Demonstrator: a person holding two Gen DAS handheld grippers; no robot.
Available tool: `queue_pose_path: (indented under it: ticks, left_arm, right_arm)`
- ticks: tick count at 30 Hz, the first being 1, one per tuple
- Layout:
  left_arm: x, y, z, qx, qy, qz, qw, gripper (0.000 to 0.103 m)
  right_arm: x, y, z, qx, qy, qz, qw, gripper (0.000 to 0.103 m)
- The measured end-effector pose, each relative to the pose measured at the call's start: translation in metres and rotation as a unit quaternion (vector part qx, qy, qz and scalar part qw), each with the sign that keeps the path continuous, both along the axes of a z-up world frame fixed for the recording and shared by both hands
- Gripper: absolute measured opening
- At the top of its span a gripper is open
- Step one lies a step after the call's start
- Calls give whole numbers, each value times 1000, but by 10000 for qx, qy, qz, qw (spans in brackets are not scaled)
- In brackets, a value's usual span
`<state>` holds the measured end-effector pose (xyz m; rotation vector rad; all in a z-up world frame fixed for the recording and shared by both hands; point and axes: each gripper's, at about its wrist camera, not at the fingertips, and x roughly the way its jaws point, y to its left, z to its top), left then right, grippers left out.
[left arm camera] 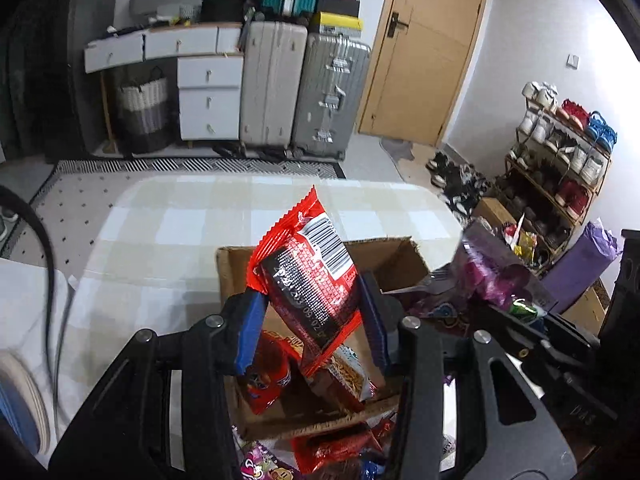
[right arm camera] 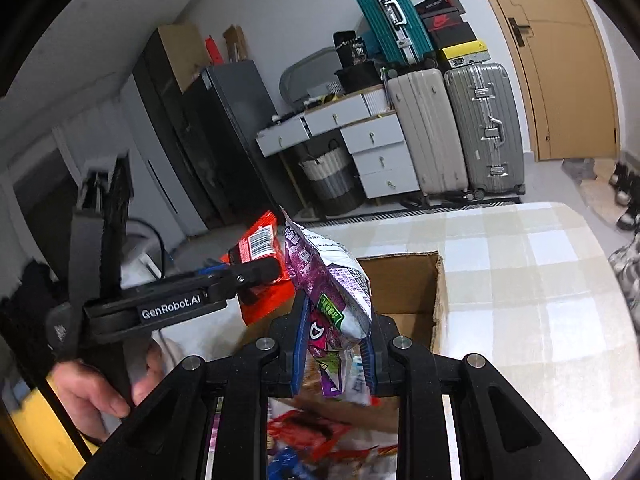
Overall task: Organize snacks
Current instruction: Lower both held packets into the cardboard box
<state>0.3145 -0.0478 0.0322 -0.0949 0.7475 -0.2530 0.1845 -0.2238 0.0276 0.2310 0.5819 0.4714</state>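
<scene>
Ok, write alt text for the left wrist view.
The left gripper holds a red and black snack packet above an open cardboard box with snacks in it, on a checked tablecloth. Suitcases and a door stand behind.

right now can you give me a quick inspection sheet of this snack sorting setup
surface: table with a pale checked cloth, mostly bare beyond the box
job's things: open cardboard box holding a few snack packets; red snack packet and purple snack packet both held above it
clutter: loose snack packets piled on the near side of the box
grippers: left gripper shut on the red snack packet; right gripper shut on the purple snack packet
cables: dark cable hanging at the left edge
surroundings: suitcases, white drawer unit, wooden door, shoe rack
</scene>
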Motion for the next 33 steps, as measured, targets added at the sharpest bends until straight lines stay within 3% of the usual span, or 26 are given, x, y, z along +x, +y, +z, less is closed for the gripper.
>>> queue_pose_path:
  ticks: [7,13,23,33]
  left_arm:
    - [45,-14,-24,138,169,-124,9997,42]
    - [61,-26,-41,271,211,-234,9991,42]
    - [66,-34,-74,230,361,-266,9987,42]
    - [66,-26,-86,118,487,-241,9985,42]
  right_arm:
    - [20,10,-16,-365,124,6,9993,22]
    - [33,13,-29,-499,305,23,9983,22]
    - [45,15,-40,-633,447,-34,9970,22]
    - [46,21,-43,-769,492,-59,9958,22]
